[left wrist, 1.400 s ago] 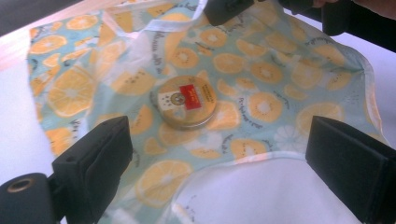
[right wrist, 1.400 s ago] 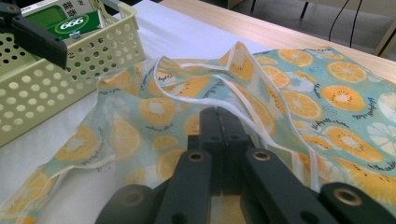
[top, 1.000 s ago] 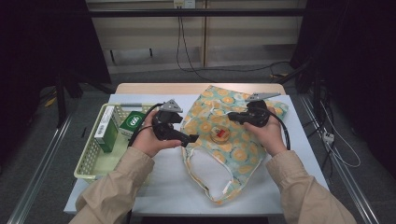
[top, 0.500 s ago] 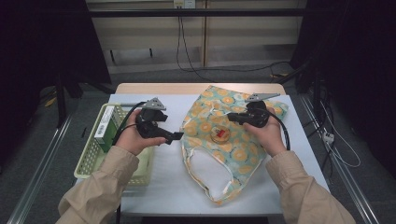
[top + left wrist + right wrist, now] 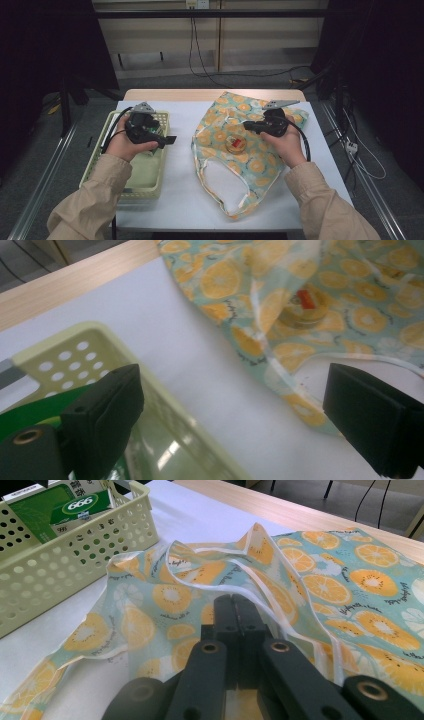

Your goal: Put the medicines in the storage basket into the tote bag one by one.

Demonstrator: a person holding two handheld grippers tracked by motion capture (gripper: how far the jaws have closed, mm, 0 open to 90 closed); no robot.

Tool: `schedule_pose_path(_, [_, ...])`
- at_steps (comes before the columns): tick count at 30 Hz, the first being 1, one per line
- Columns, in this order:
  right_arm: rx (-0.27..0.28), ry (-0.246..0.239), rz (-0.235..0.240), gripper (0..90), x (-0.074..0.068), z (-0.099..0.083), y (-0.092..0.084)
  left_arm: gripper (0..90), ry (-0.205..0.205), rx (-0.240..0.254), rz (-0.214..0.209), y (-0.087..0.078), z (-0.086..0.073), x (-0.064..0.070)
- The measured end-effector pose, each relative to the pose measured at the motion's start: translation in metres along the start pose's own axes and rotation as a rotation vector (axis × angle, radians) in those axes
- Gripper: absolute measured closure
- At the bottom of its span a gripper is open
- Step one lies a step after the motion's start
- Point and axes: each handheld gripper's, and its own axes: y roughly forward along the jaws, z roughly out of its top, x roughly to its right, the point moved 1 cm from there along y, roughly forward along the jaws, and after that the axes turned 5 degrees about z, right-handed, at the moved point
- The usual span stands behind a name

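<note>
High view shows our right hand-held gripper (image 5: 248, 126) clamped shut on the orange-print fabric bag (image 5: 260, 160) lying mid-counter, our left hand-held gripper (image 5: 167, 141) gaping wide over the pale-green perforated basket (image 5: 100, 160).

One legible marking is found. In the right gripper view, a green carton (image 5: 65, 505) lying in the pale basket (image 5: 75, 555) bears the number "666" in white figures on a white-rimmed oval badge. A smaller "99" appears just beneath it. Further printing on the carton's white upper edge is too small to read. The small dark lettering beside the fruit slices on the patterned bag (image 5: 350, 590) is likewise illegible.
</note>
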Motion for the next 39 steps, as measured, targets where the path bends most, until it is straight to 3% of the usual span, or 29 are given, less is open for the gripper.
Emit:
schedule_pose_path(4, [-0.001,-0.001,-0.001,90.0,0.0,-0.001,0.001,9.1,-0.012,-0.006,0.035,0.001,-0.007,-0.013])
schedule_pose_path(11, [-0.001,-0.001,0.0,90.0,0.001,0.0,0.001,8.0,-0.075,-0.025,0.09,0.007,-0.02,-0.035])
schedule_pose_path(14, [0.003,0.001,0.003,90.0,0.001,-0.001,0.002,7.5,-0.07,-0.05,0.138,0.013,-0.025,-0.043])
schedule_pose_path(18, [-0.002,0.004,0.007,90.0,0.001,-0.001,0.003,7.1,-0.109,-0.034,0.159,0.017,-0.028,-0.052])
schedule_pose_path(27, [0.0,0.004,0.007,90.0,0.004,-0.001,0.003,4.9,-0.102,-0.065,0.237,0.028,-0.035,-0.063])
schedule_pose_path(33, [-0.005,0.007,0.01,90.0,0.003,-0.001,0.004,6.1,-0.119,-0.12,0.261,0.036,-0.043,-0.065])
schedule_pose_path(36, [-0.006,0.006,0.011,90.0,0.003,-0.002,0.004,6.9,-0.139,-0.133,0.254,0.039,-0.047,-0.066])
schedule_pose_path(39, [-0.004,0.006,0.009,90.0,0.004,-0.002,0.004,8.1,-0.122,-0.155,0.254,0.042,-0.05,-0.065])
